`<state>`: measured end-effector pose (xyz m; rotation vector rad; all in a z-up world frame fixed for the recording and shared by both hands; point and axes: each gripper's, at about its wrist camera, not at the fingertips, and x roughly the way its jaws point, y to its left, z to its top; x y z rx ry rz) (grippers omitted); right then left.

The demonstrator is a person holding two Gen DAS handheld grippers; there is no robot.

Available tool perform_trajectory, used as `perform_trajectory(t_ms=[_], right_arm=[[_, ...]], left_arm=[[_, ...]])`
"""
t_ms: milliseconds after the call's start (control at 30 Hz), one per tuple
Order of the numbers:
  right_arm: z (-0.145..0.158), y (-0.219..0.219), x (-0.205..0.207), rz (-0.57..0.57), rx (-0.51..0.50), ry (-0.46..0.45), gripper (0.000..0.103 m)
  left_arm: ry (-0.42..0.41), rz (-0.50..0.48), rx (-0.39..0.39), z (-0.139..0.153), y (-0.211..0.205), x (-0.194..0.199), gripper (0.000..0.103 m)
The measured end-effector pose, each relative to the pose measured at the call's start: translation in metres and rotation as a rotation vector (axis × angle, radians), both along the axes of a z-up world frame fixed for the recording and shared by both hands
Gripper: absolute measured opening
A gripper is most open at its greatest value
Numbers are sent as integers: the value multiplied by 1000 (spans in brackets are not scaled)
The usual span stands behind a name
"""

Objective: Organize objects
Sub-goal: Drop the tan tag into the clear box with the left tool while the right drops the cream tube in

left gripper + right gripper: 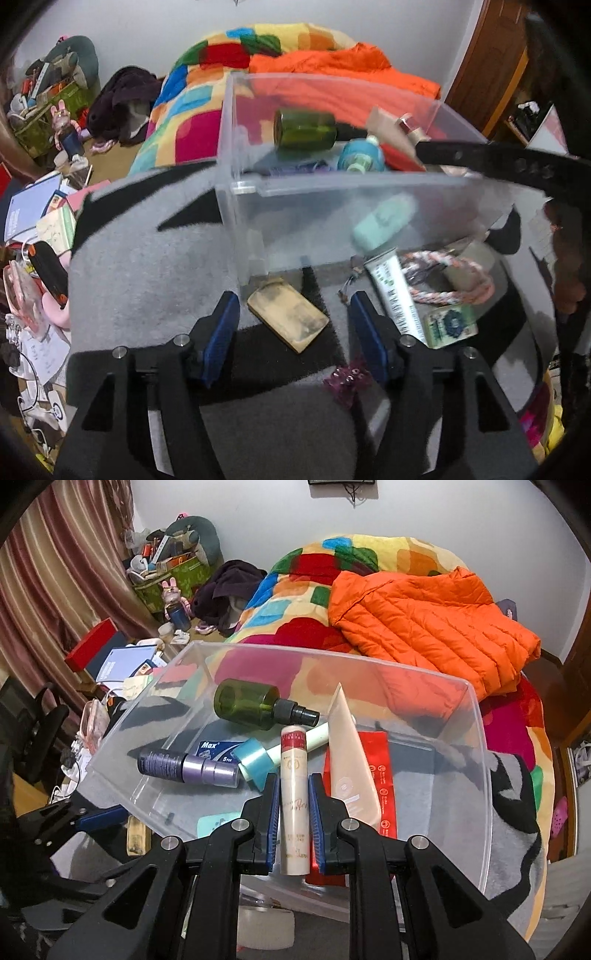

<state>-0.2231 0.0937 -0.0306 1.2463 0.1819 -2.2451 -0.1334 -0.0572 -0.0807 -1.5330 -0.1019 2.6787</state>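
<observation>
The right tongs (292, 808) clench a cream cosmetic tube (293, 805) over the clear plastic bin (476, 746), likely to drop it in. The left tongs (291, 325) hang released above a tan block (288, 317) on the grey blanket (147, 266). Farther into the bin lie a green spray bottle (251, 703) and a blue box (214, 749) reading "Max".

One clear bin (476, 775), two bottles (247, 703), three tubes (293, 797), one orange jacket (436, 627).
</observation>
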Motion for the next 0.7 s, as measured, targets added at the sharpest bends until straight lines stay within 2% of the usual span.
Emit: perform_trajectory(t_ms=[67, 100, 133, 333, 533, 700], right_arm=[[0, 1, 0, 0, -4, -9, 14], [0, 2, 0, -1, -8, -12, 14], [1, 3, 0, -2, -11, -15, 15], [12, 10, 8, -6, -31, 12, 30], [32, 21, 28, 2, -65, 72, 33], [47, 35, 46, 0, -109, 105, 35]], left_arm=[[5, -9, -22, 0, 3, 1, 56], [12, -11, -26, 0, 4, 3, 47], [16, -12, -31, 1, 4, 4, 43], [51, 2, 0, 7, 0, 15, 43], [106, 11, 17, 29, -2, 32, 43], [195, 9, 12, 64, -1, 37, 43]])
